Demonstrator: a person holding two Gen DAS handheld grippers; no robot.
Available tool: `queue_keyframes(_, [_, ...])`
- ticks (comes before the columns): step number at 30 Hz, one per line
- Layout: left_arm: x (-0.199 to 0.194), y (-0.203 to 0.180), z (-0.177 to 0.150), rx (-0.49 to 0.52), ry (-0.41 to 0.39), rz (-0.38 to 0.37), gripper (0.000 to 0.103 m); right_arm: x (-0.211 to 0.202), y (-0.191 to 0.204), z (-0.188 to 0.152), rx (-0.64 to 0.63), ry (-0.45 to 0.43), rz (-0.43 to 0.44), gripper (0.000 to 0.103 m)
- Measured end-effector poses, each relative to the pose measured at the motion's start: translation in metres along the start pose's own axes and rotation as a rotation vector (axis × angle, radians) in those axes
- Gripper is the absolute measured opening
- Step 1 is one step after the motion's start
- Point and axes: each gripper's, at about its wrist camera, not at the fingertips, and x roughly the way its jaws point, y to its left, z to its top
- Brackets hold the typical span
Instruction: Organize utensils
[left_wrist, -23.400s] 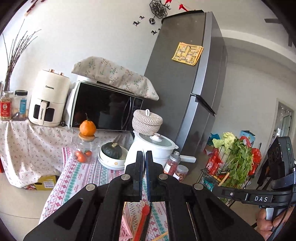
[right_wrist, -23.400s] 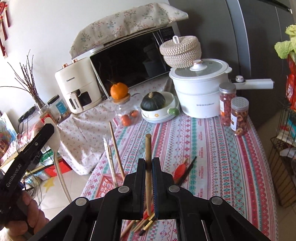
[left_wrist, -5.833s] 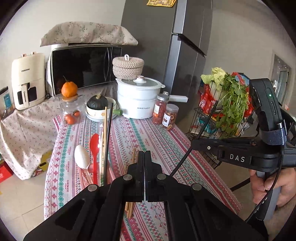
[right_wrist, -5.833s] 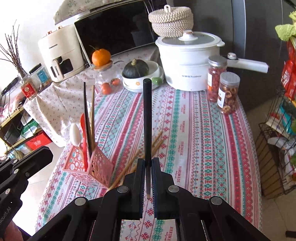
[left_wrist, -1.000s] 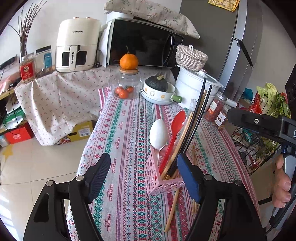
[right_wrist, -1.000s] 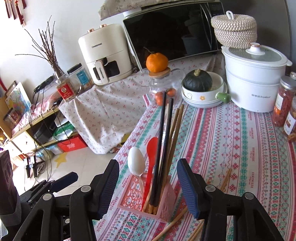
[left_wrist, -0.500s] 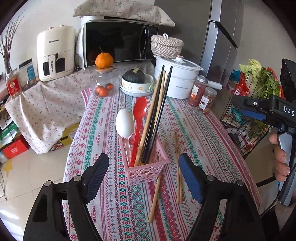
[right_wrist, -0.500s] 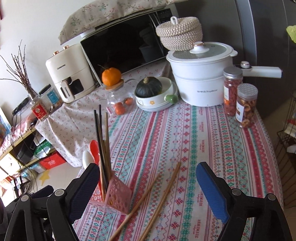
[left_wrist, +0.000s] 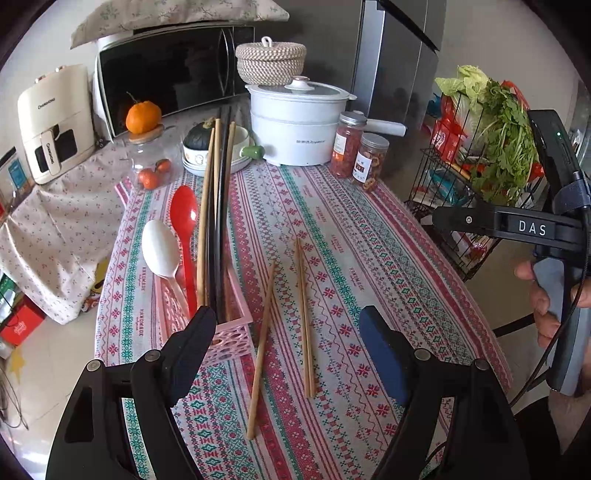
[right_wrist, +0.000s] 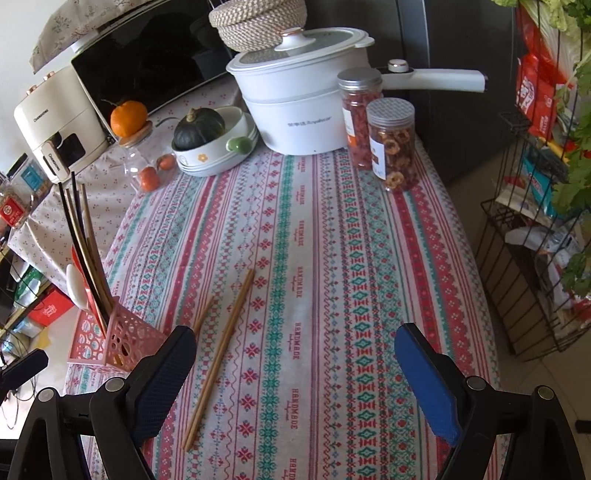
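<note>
Three wooden chopsticks (left_wrist: 284, 325) lie loose on the patterned tabletop (left_wrist: 369, 258), just to the right of the pink holder (left_wrist: 236, 328): a single one nearest the holder and a pair lying together a little farther from it. Inside the pink holder stand a white spoon (left_wrist: 159, 247), a red spoon (left_wrist: 183, 218), two black chopsticks (left_wrist: 219, 206) and some wooden ones, all leaning toward the far end of the tabletop. Over the near edge hangs the left gripper (left_wrist: 286, 347), its jaws spread wide with nothing between the pads, its left finger just in front of the holder's near wall. To the right of the holder, the right gripper (right_wrist: 295, 354) hangs wide open too and grips nothing; the pair of chopsticks lies just inside its left finger. Beyond the holder, at the far end, sit a white pot (left_wrist: 299, 122), two jars (left_wrist: 360, 155) and a bowl holding a green squash (left_wrist: 201, 136).
</note>
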Motion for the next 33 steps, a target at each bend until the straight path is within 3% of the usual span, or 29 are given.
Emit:
queue_keyframes(4, [0.023, -0.021, 0.01, 0.032, 0.061, -0.012, 0.079, 0.003, -0.017, 0.001, 0.043, 0.02, -0.029, 0.091])
queue_keyframes(9, [0.076, -0.038, 0.028, 0.033, 0.169, -0.008, 0.04, 0.009, -0.035, 0.001, 0.078, 0.046, -0.054, 0.091])
queue_keyframes(12, [0.118, -0.045, 0.042, 0.022, 0.217, 0.038, 0.03, 0.013, -0.045, 0.001, 0.104, 0.068, -0.063, 0.091])
queue_keyframes(17, [0.181, -0.042, 0.059, -0.018, 0.291, 0.11, 0.024, 0.02, -0.06, -0.002, 0.165, 0.111, -0.052, 0.091])
queue_keyframes(23, [0.226, -0.033, 0.067, -0.045, 0.353, 0.187, 0.023, 0.028, -0.067, -0.002, 0.178, 0.146, -0.048, 0.091])
queue_keyframes(27, [0.232, -0.027, 0.071, -0.072, 0.352, 0.181, 0.023, 0.03, -0.068, 0.0, 0.173, 0.149, -0.037, 0.091])
queue_keyframes(28, [0.232, -0.027, 0.071, -0.074, 0.349, 0.172, 0.021, 0.03, -0.068, 0.0, 0.171, 0.148, -0.036, 0.091])
queue_keyframes(29, [0.233, -0.026, 0.071, -0.079, 0.351, 0.148, 0.011, 0.03, -0.068, 0.001, 0.173, 0.147, -0.038, 0.091])
queue_keyframes(33, [0.23, -0.032, 0.068, -0.057, 0.351, 0.162, 0.009, 0.034, -0.07, -0.001, 0.19, 0.159, -0.049, 0.091])
